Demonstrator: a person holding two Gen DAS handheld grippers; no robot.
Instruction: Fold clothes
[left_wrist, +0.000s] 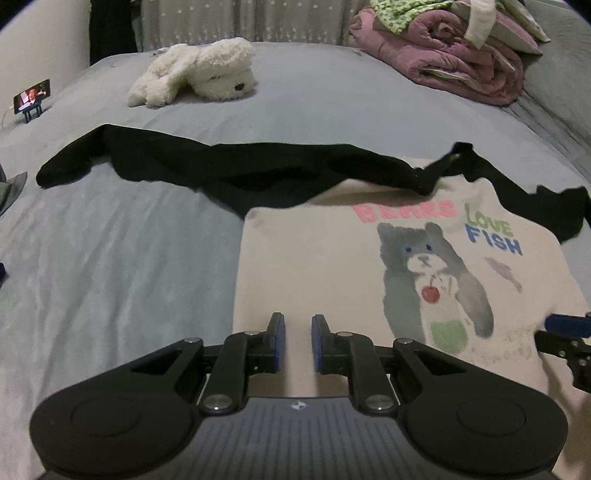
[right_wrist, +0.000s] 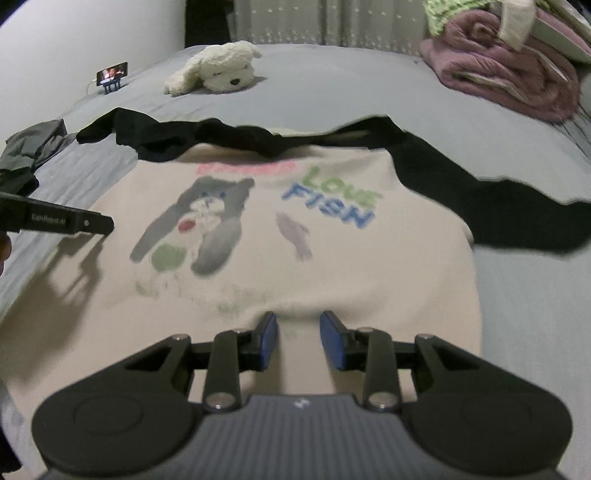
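Down low, the left gripper (left_wrist: 297, 341) hovers with its blue pads parted and nothing between them, above the near left part of the cream sweatshirt (left_wrist: 332, 280); the right gripper (right_wrist: 298, 339) likewise stands parted and bare over the near hem. Ahead of both, the sweatshirt lies front-up on the grey bed (left_wrist: 122, 236), its bear print (right_wrist: 214, 221) showing, its black sleeves (right_wrist: 480, 199) spread sideways. Farther off lie a white plush dog (left_wrist: 199, 74) and, far right, a rolled pink blanket (right_wrist: 509, 74).
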